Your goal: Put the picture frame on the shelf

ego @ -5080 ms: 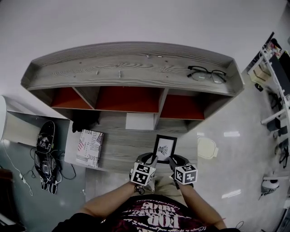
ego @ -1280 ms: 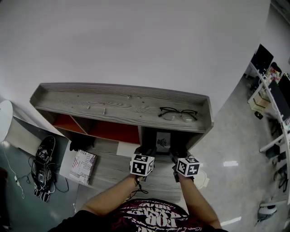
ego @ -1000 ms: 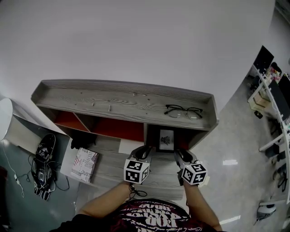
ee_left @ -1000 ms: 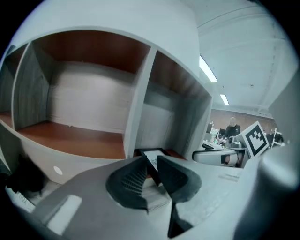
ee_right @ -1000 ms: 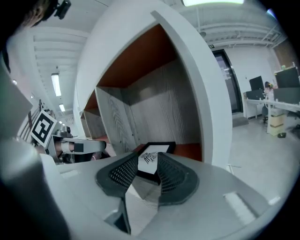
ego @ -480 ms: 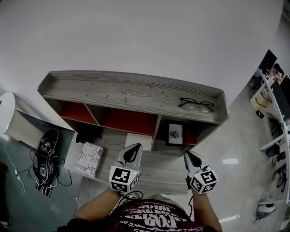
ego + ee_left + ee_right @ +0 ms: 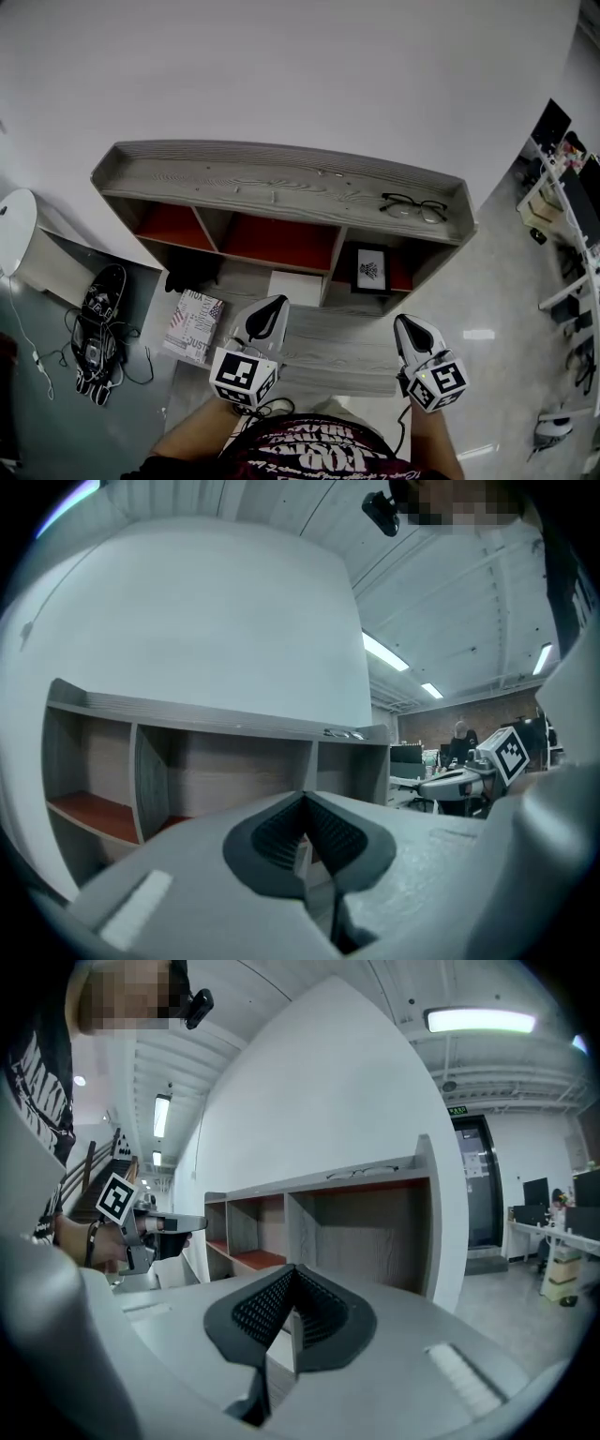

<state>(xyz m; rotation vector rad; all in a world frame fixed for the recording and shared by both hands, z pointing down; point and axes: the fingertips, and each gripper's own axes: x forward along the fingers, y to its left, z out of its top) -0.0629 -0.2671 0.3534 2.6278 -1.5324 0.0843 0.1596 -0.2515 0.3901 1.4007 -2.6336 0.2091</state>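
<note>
The black picture frame (image 7: 372, 271) stands upright in the right-hand compartment of the grey wooden shelf unit (image 7: 281, 192), on its red floor. Neither gripper touches it. My left gripper (image 7: 270, 314) hangs in front of the shelf's lower ledge, left of the frame, jaws shut on nothing (image 7: 305, 841). My right gripper (image 7: 409, 328) hangs lower right of the frame, also shut and empty (image 7: 292, 1316). In the two gripper views the frame is hidden behind the jaws.
Black glasses (image 7: 413, 208) lie on the shelf's top board. On the lower ledge sit a printed book (image 7: 195, 323), a white box (image 7: 295, 287) and a dark object (image 7: 187, 272). Black gear and cables (image 7: 94, 328) lie on the floor at left. Office desks (image 7: 572, 159) stand far right.
Both grippers have drawn back from the frame and spread apart, leaving it standing in the right compartment. Five seconds ago it stood on the lower ledge between them.
</note>
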